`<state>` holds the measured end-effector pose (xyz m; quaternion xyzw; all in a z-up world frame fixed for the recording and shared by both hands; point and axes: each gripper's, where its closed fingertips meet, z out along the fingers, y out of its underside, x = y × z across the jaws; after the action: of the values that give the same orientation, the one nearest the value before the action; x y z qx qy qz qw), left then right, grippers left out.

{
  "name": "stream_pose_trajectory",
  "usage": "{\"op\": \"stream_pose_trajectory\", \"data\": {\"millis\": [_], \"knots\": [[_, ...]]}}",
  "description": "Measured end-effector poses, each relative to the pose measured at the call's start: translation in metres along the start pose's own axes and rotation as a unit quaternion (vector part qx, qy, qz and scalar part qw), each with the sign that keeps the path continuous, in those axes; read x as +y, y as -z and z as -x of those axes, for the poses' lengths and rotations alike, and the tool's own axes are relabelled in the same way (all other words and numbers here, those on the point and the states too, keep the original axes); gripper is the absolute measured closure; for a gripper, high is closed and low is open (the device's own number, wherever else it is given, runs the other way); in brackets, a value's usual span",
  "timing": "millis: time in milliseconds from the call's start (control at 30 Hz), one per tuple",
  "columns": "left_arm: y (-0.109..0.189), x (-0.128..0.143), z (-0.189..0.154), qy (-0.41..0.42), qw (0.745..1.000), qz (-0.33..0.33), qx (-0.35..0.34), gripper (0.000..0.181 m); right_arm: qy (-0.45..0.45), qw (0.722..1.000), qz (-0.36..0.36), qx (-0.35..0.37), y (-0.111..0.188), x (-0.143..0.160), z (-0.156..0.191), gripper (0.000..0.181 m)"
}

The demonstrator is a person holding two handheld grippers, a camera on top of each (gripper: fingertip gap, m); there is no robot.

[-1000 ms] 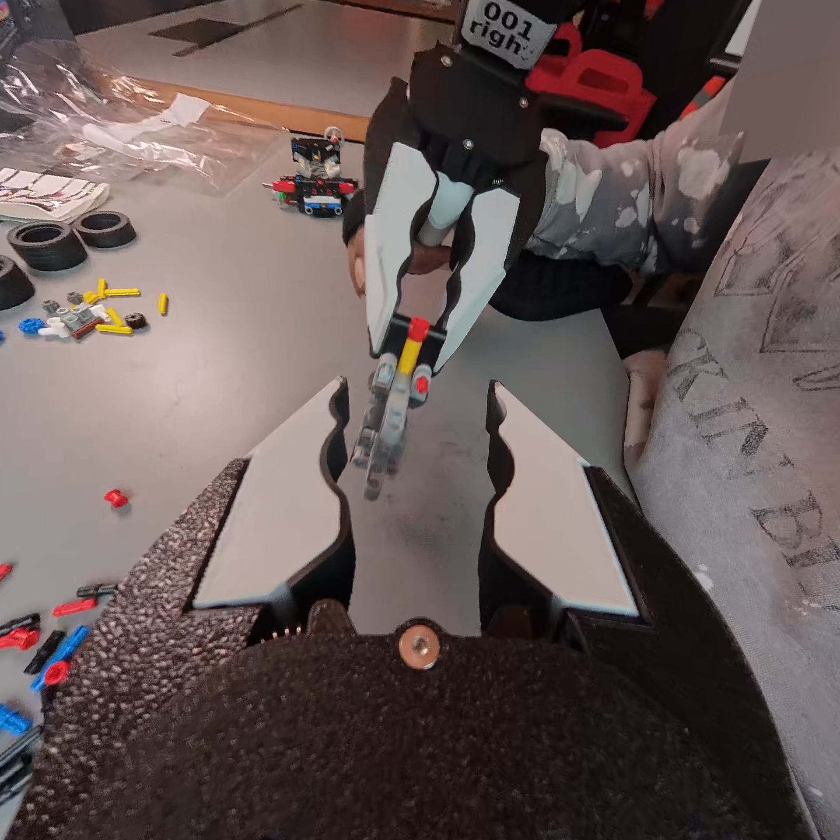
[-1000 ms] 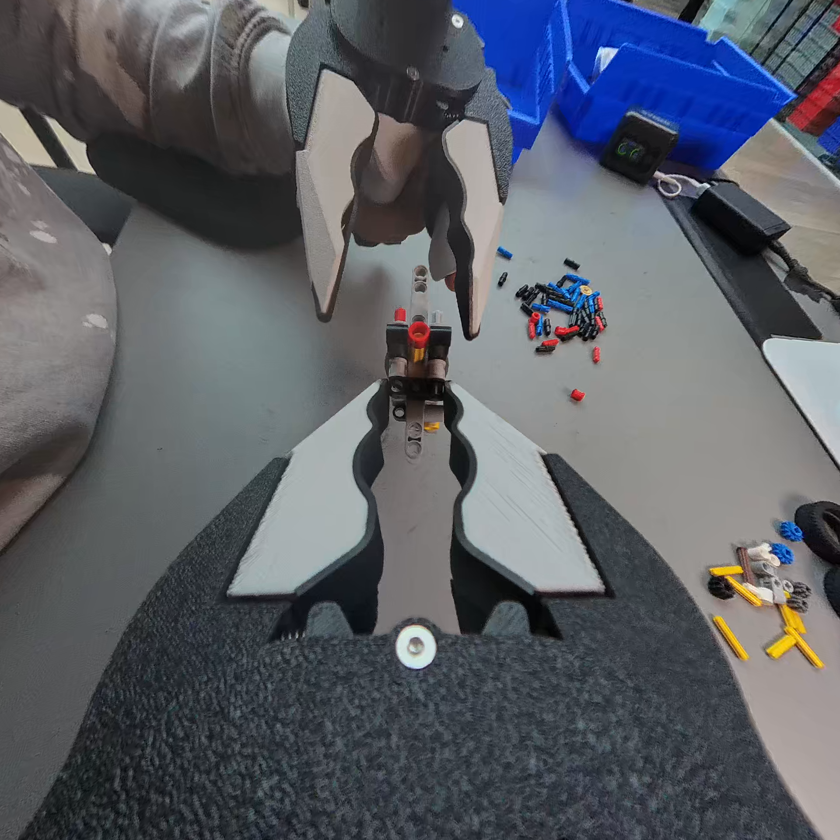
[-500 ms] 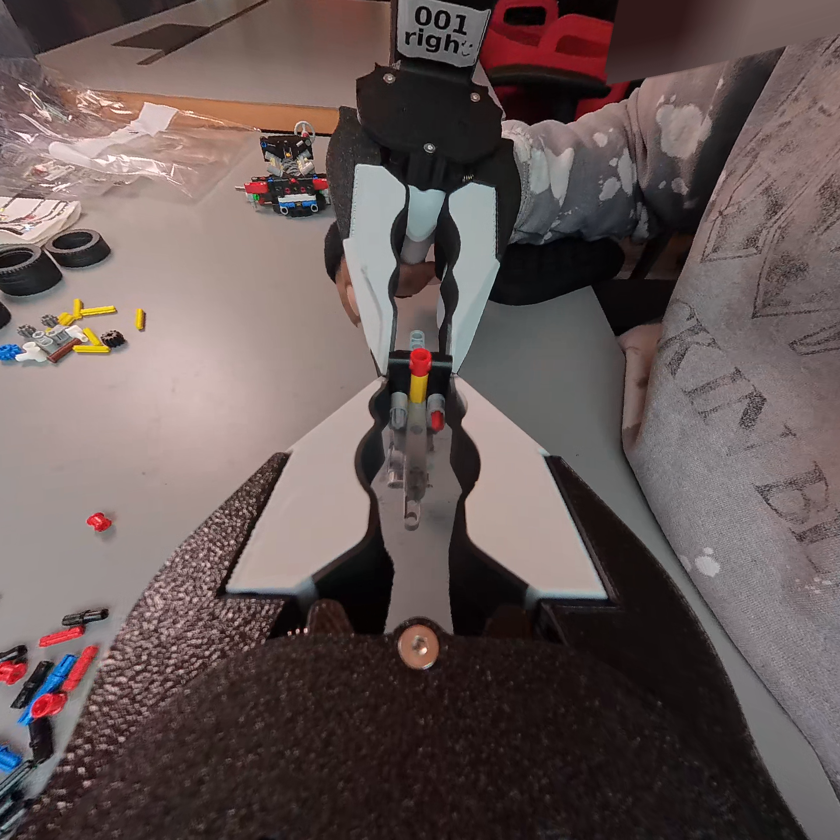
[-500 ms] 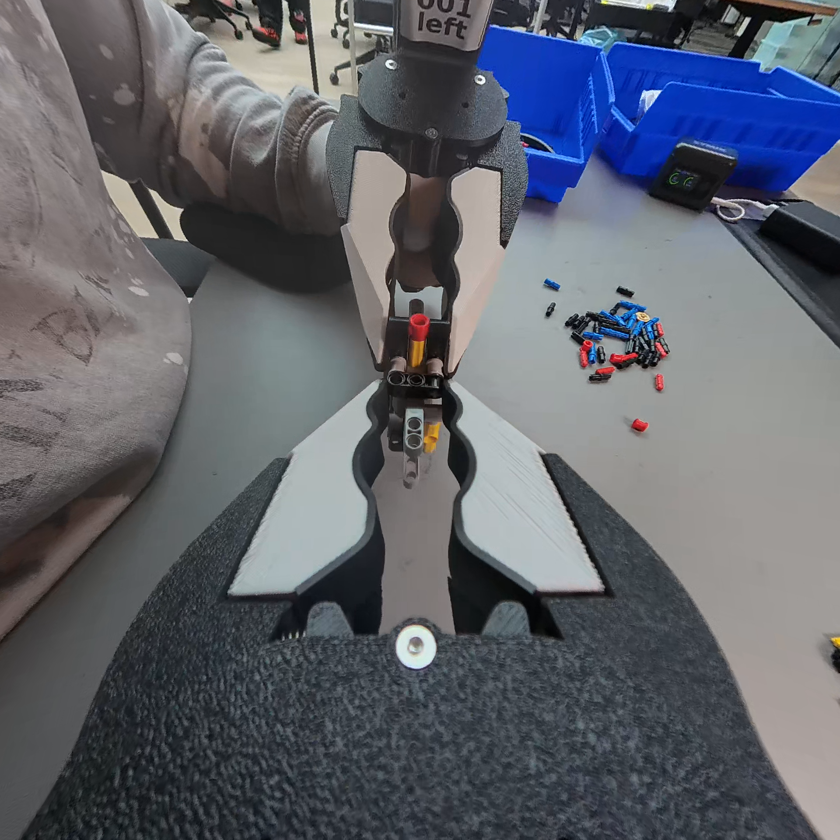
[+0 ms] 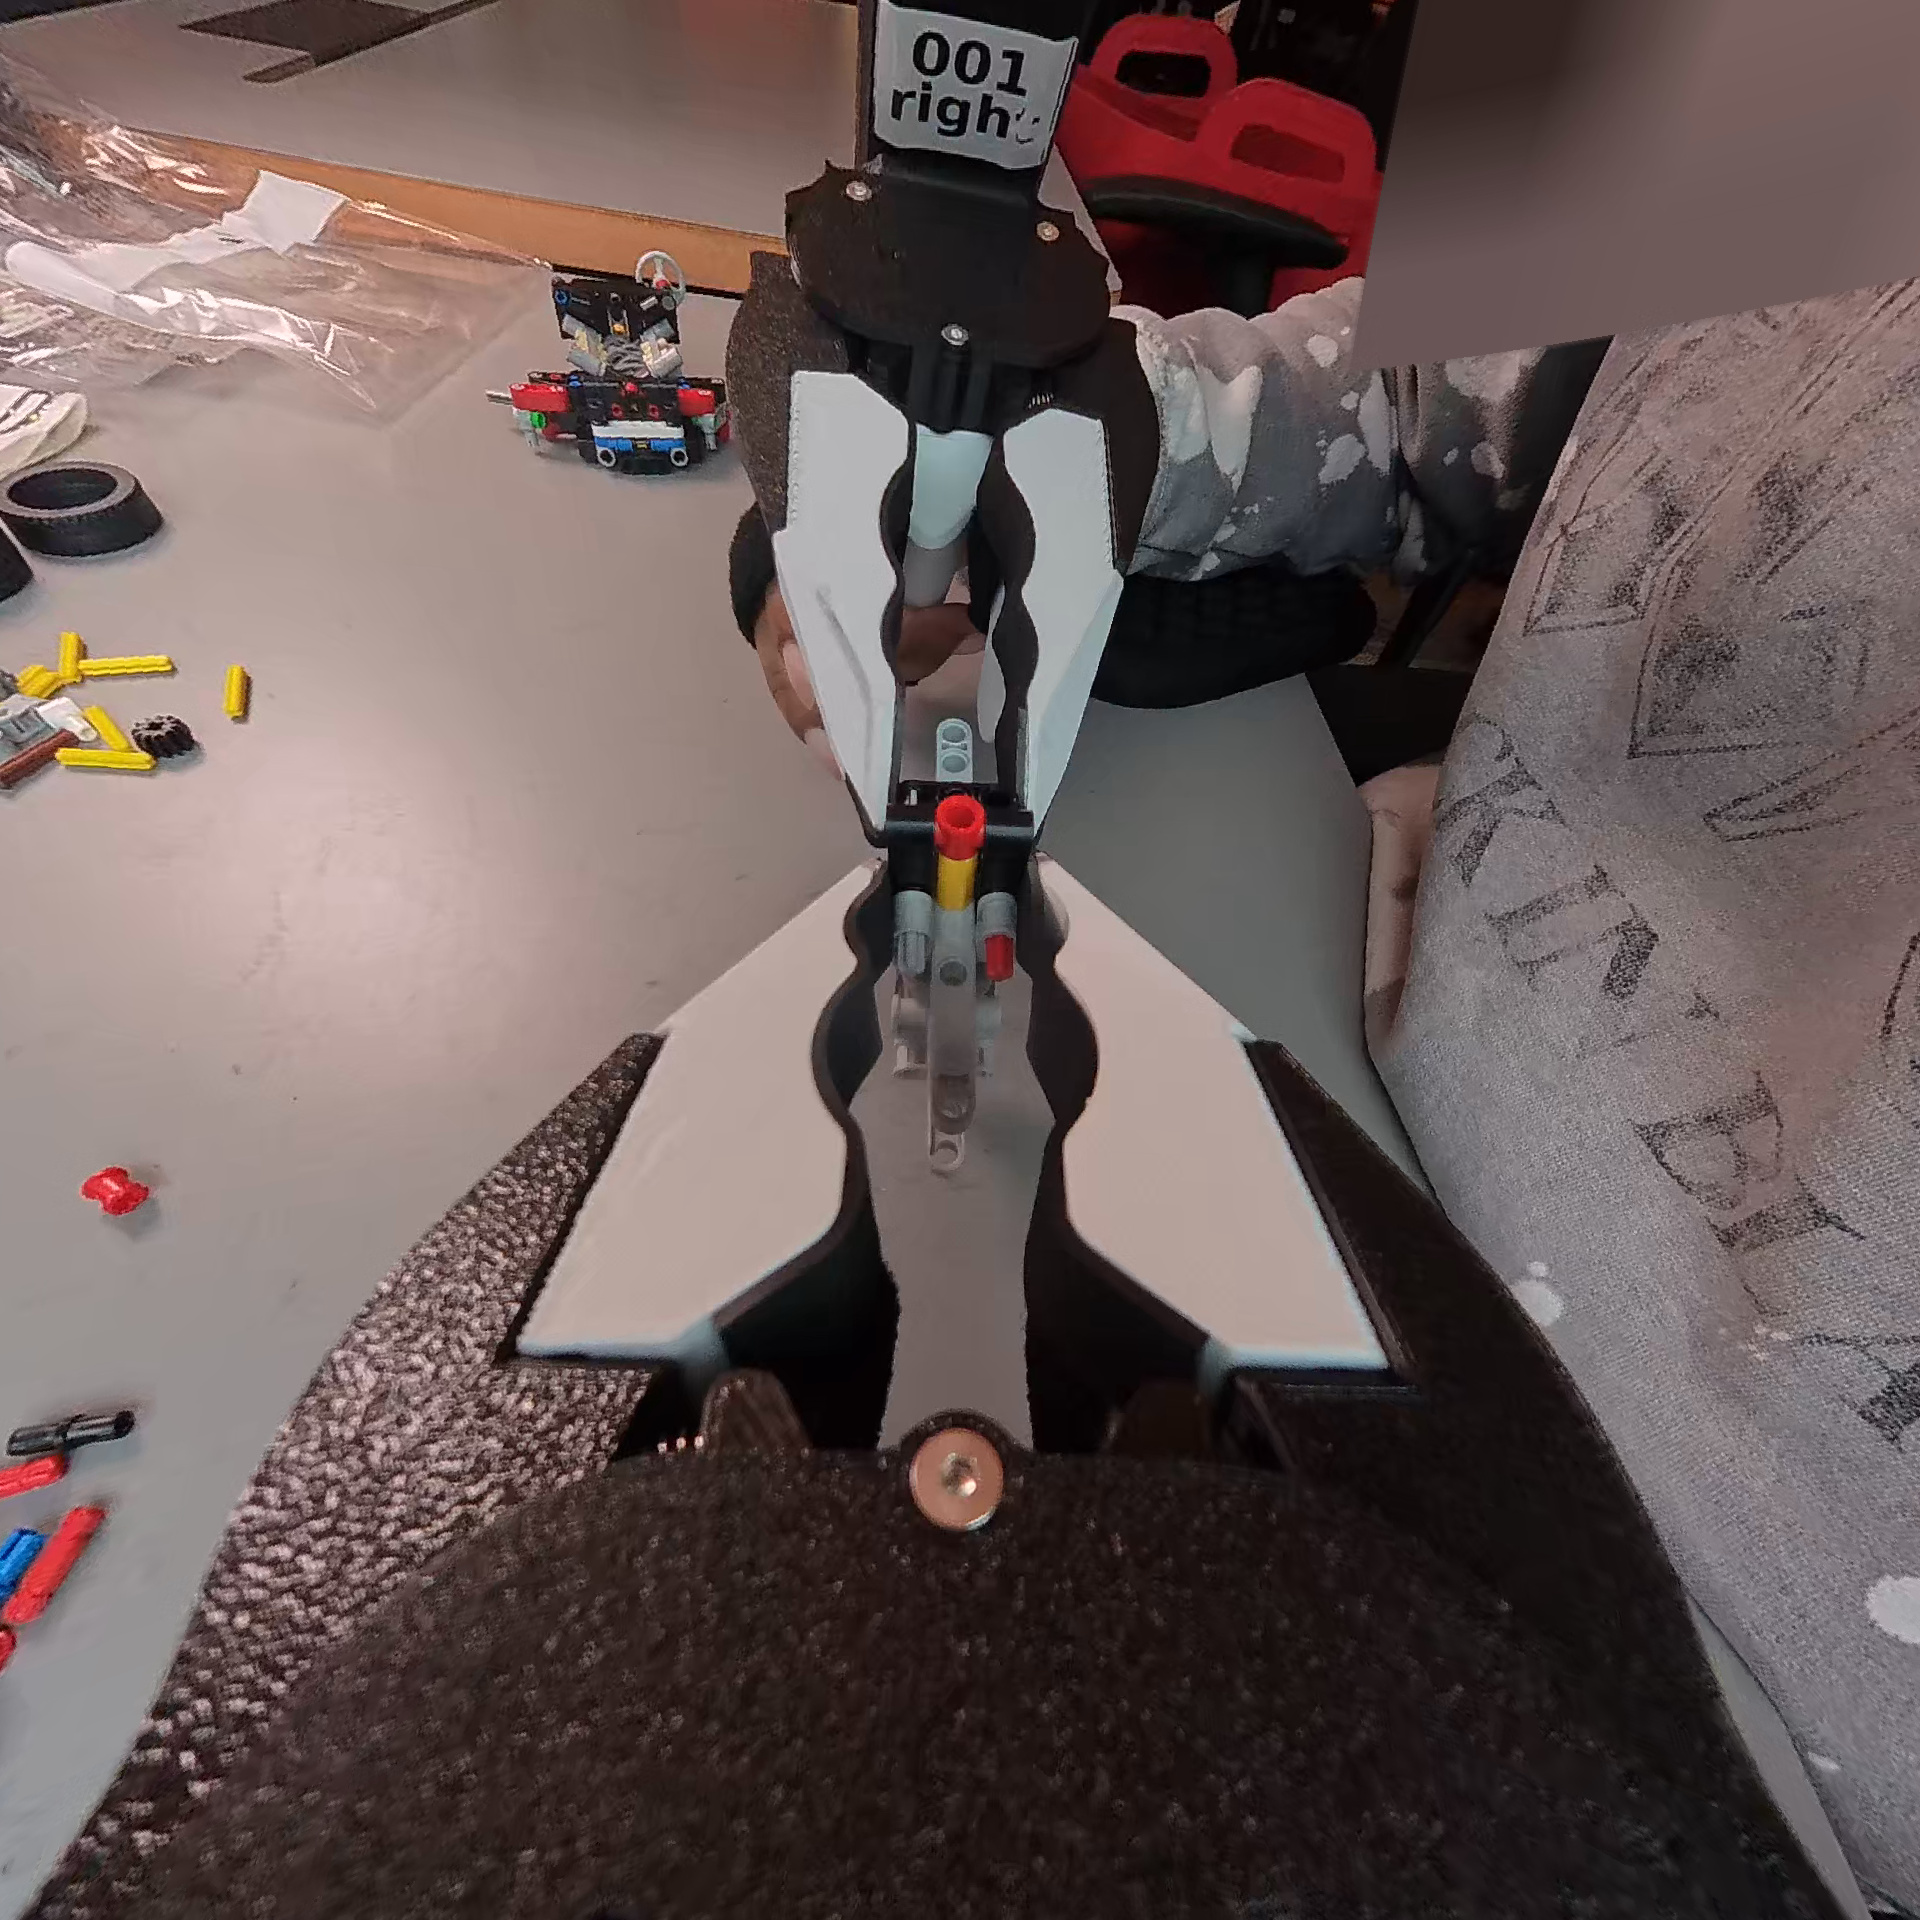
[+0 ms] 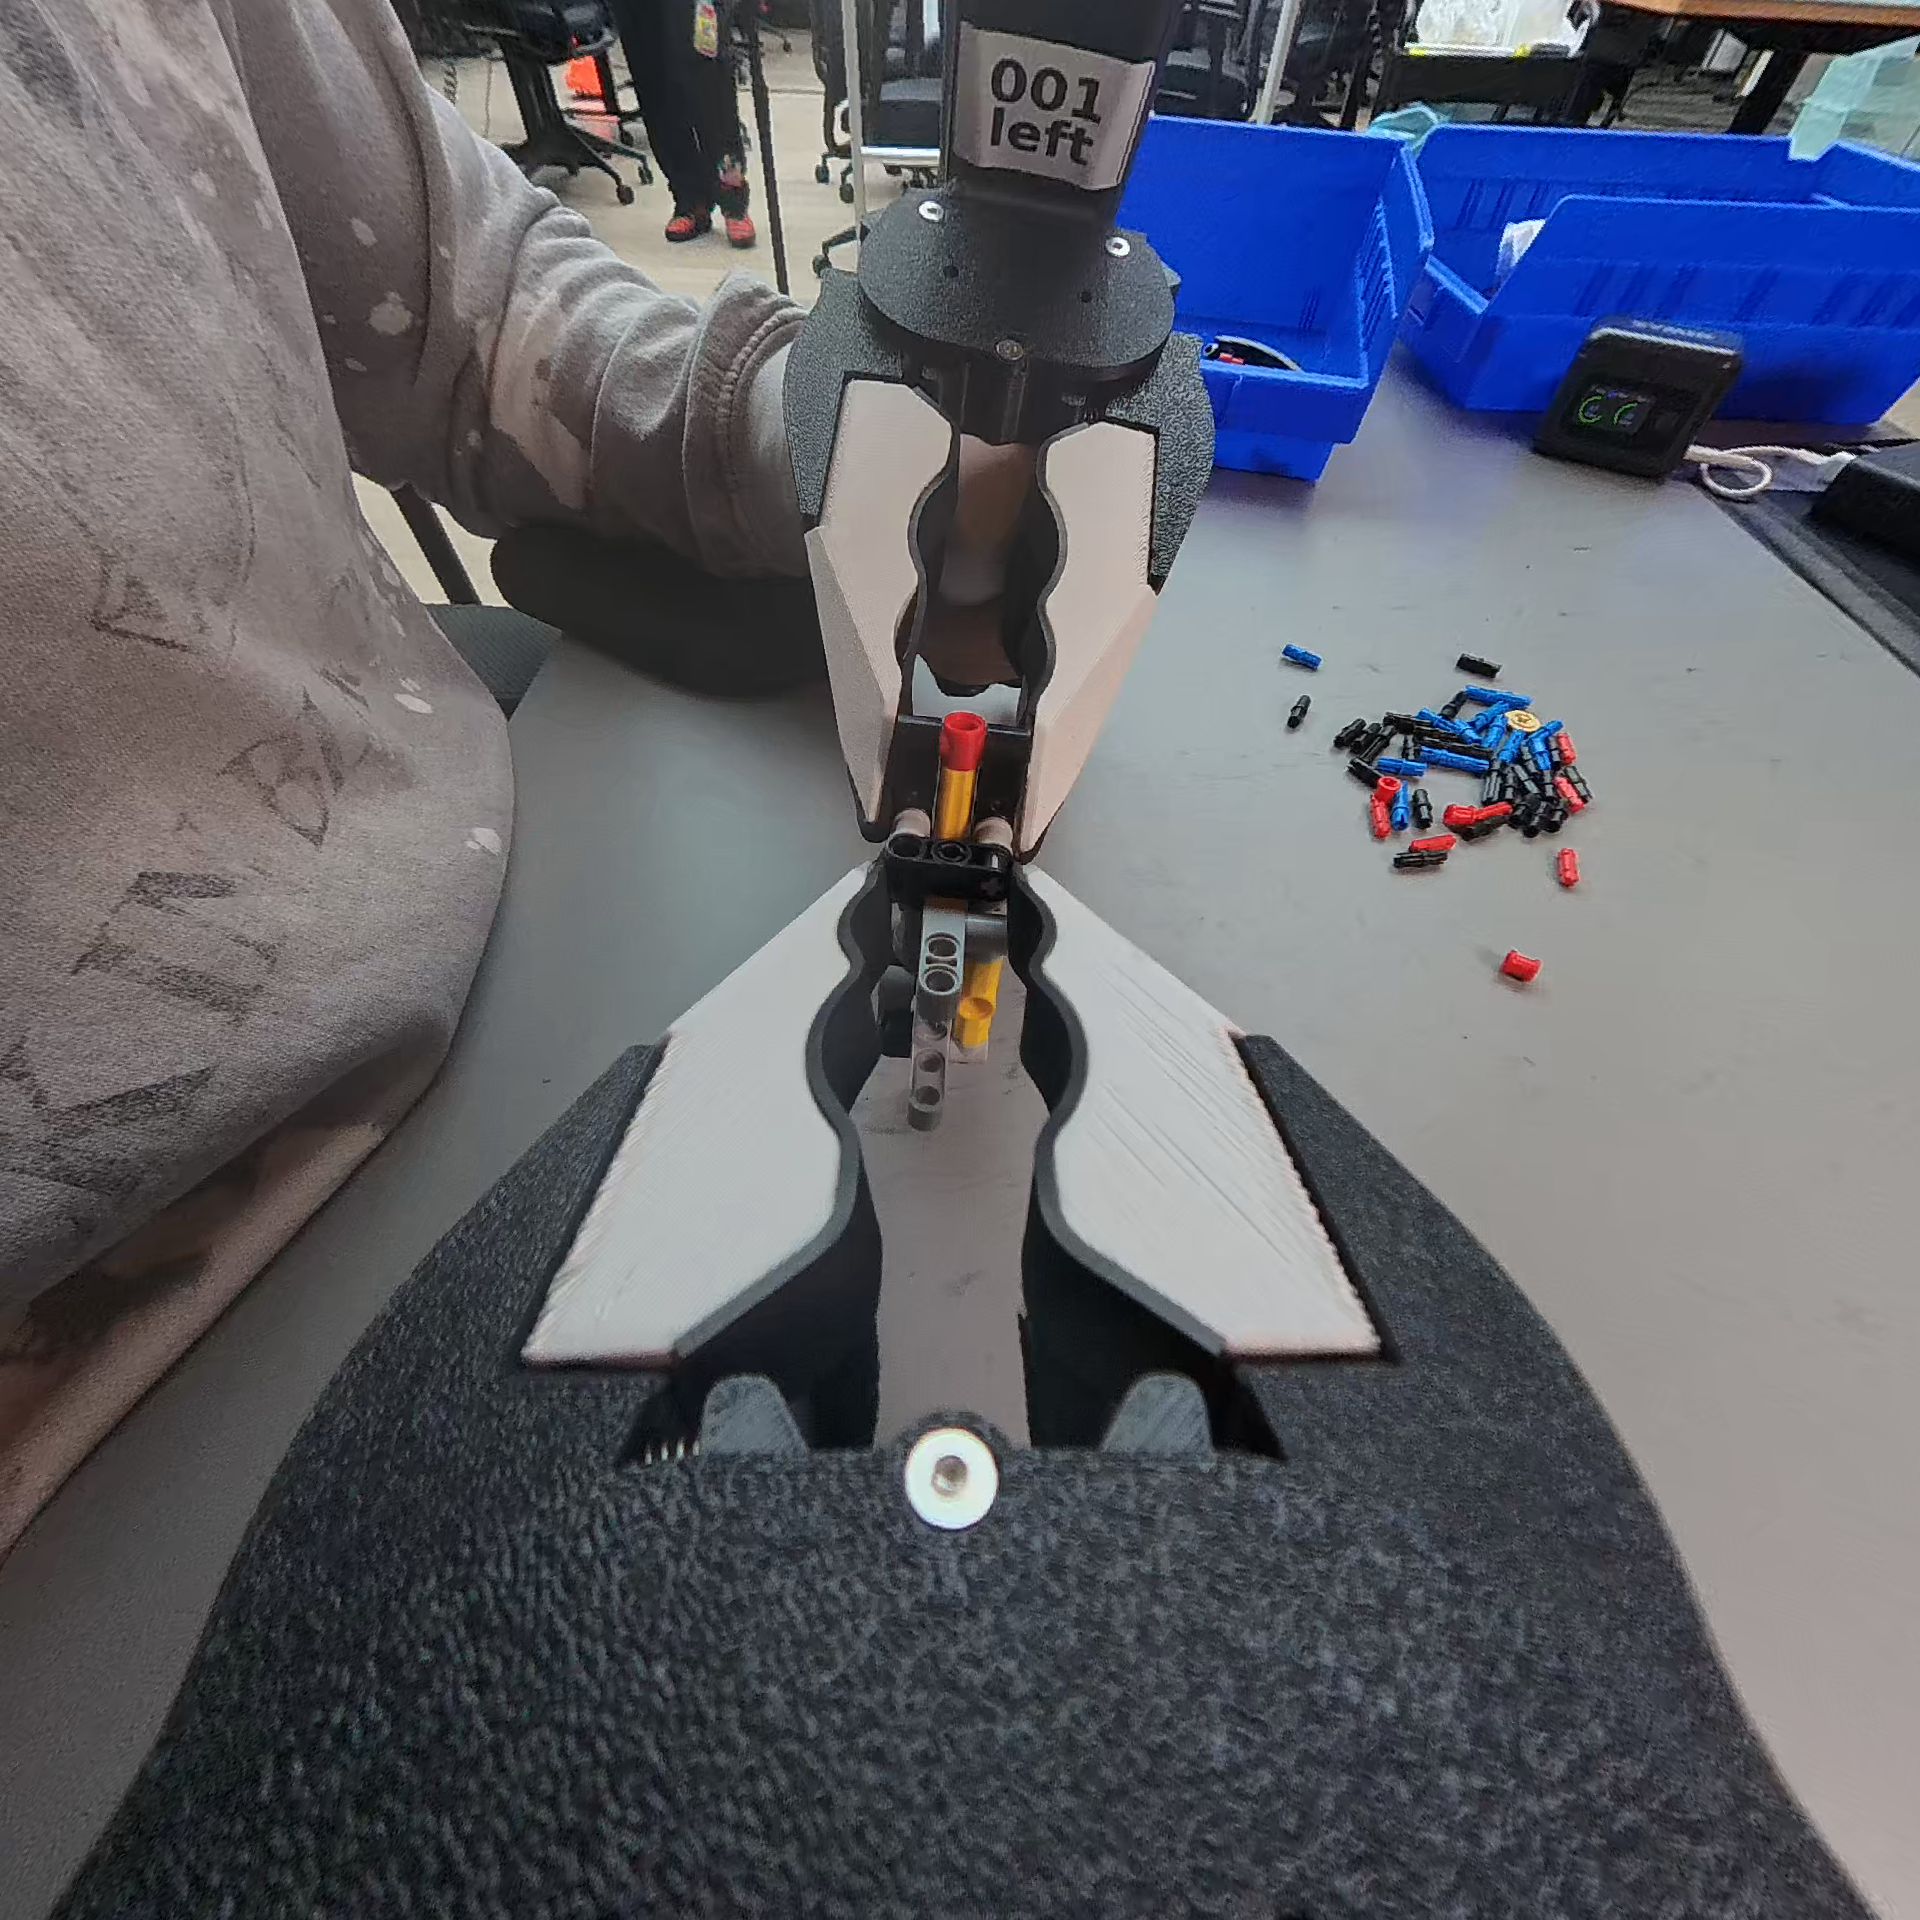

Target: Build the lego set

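A small lego sub-assembly (image 5: pixel 954 914) of a black frame, a red pin, a yellow axle and grey beams hangs above the grey table (image 5: pixel 416 935). My left gripper (image 5: pixel 961 894) is shut on it from the near side. My right gripper (image 5: pixel 956 821) faces it tip to tip and is shut on the same piece. In the right wrist view the sub-assembly (image 6: pixel 948 862) sits between my right gripper (image 6: pixel 945 883) and the left gripper (image 6: pixel 951 821). A grey beam (image 6: pixel 930 1039) hangs down between the right fingers. Where each pad touches the piece is hidden.
A partly built car chassis (image 5: pixel 623 395), tyres (image 5: pixel 78 509), yellow axles (image 5: pixel 104 717), clear bags (image 5: pixel 208 281) and a loose red piece (image 5: pixel 114 1190) lie to the left. A pile of small pins (image 6: pixel 1475 769), blue bins (image 6: pixel 1299 270) and a black device (image 6: pixel 1631 400) are on the other side. A person's grey sleeve (image 6: pixel 208 520) is close by. Only a small space, under 4 cm, lies between the two pairs of fingers.
My left gripper, open a second ago, has moved in and shut on the sub-assembly held by the right gripper. Both grippers now stand tip to tip and have tilted slightly.
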<state>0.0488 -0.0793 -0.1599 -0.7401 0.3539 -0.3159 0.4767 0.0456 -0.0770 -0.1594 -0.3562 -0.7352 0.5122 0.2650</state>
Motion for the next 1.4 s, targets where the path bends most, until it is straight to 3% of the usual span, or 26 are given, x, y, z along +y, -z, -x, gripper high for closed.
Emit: {"op": "stream_pose_trajectory", "data": {"millis": [167, 233, 400, 467, 600, 800, 1000, 1400], "knots": [[0.0, 0.0, -0.001, 0.003, 1.0, 0.0, 0.003, 0.157, -0.002, 1.0, 0.0, -0.005, 0.002, 0.001, 0.001, 0.161], [0.004, 0.003, 0.004, 0.013, 1.0, 0.001, -0.004, 0.157, -0.006, 1.0, -0.008, 0.007, 0.011, -0.001, -0.004, 0.176], [0.009, 0.005, 0.008, 0.0, 1.0, 0.009, -0.011, 0.157, 0.014, 0.999, -0.011, 0.031, 0.01, 0.0, -0.008, 0.174], [0.013, 0.008, 0.013, -0.003, 1.0, 0.016, -0.026, 0.157, 0.002, 0.999, -0.014, 0.032, 0.01, -0.002, -0.01, 0.146], [0.008, 0.012, 0.013, -0.038, 0.997, 0.044, -0.047, 0.157, -0.013, 0.999, -0.006, 0.031, -0.002, 0.0, -0.007, 0.137], [0.004, 0.014, 0.011, -0.079, 0.993, 0.059, -0.069, 0.157, -0.006, 0.999, 0.012, 0.029, -0.014, 0.006, -0.008, 0.158], [0.005, 0.017, 0.008, -0.091, 0.992, 0.057, -0.063, 0.157, 0.021, 0.999, 0.015, 0.028, -0.016, 0.006, -0.005, 0.159], [0.002, 0.009, 0.004, -0.032, 0.999, 0.017, -0.025, 0.157, -0.028, 1.0, -0.01, -0.001, -0.005, 0.001, -0.001, 0.161]]}}
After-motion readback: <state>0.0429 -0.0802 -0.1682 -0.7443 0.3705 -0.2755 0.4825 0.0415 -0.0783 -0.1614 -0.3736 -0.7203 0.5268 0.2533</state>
